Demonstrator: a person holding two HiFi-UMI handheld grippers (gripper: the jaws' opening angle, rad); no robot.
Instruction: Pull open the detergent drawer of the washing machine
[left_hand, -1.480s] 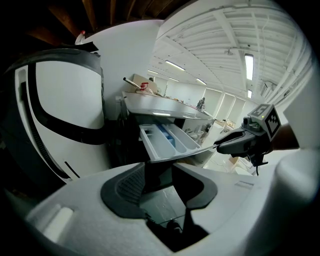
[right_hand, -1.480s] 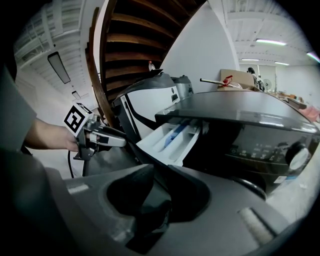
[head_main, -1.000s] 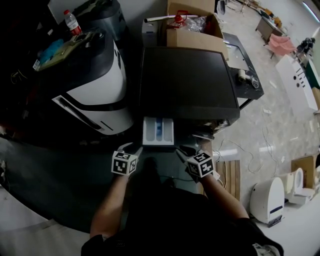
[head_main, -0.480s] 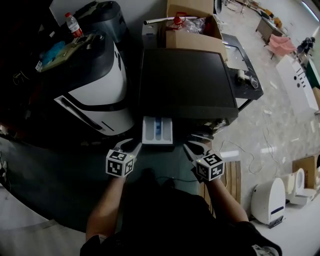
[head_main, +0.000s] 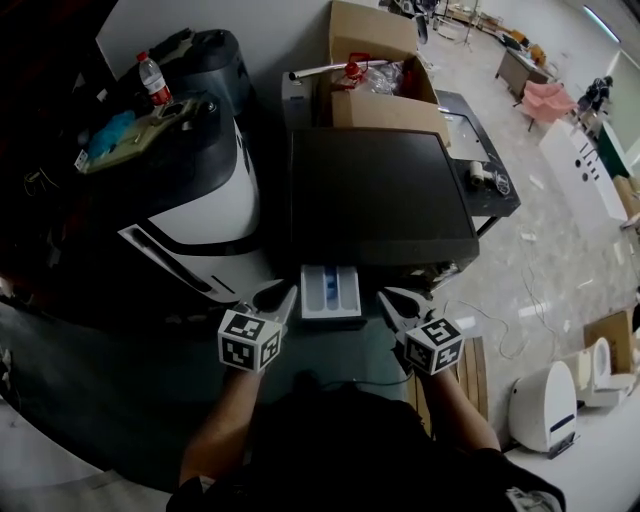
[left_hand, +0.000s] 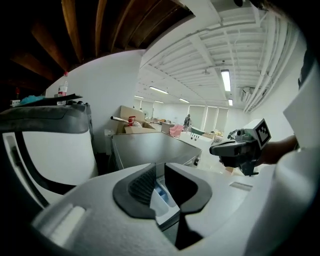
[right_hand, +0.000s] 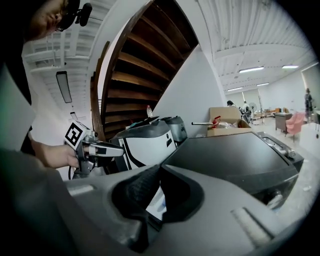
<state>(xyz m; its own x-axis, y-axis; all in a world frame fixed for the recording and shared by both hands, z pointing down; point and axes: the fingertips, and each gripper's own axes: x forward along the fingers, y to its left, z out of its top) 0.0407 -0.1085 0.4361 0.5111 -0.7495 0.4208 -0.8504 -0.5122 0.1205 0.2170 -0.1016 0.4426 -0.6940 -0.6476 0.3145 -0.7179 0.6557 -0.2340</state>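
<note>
- The detergent drawer (head_main: 330, 292) juts out of the front of the washing machine (head_main: 375, 185), at its left end, below the dark top. It looks well out of its slot, so I judge the pull largely done.
- It is a white tray with a blue insert down its middle. Its long axis runs from the machine's front straight toward the person, which is also the line any further pull would follow.
- The drawer lies between the two claws and a little ahead of their tips. Neither claw touches it.
- The left gripper (head_main: 284, 298) sits just beside the drawer's front left corner and is the nearer one. Its jaws have just been closing and now stand narrow, with a thin gap. Nothing is between them; in the left gripper view the drawer (left_hand: 161, 200) shows through the gap, farther off.
- The right gripper (head_main: 392, 300) is near the drawer's right side, with a little more space between. Its jaws have just been closing and now meet at the tips, holding nothing.
- A white and dark appliance (head_main: 200, 200) stands left of the machine, and a cardboard box (head_main: 380, 80) behind it.
</note>
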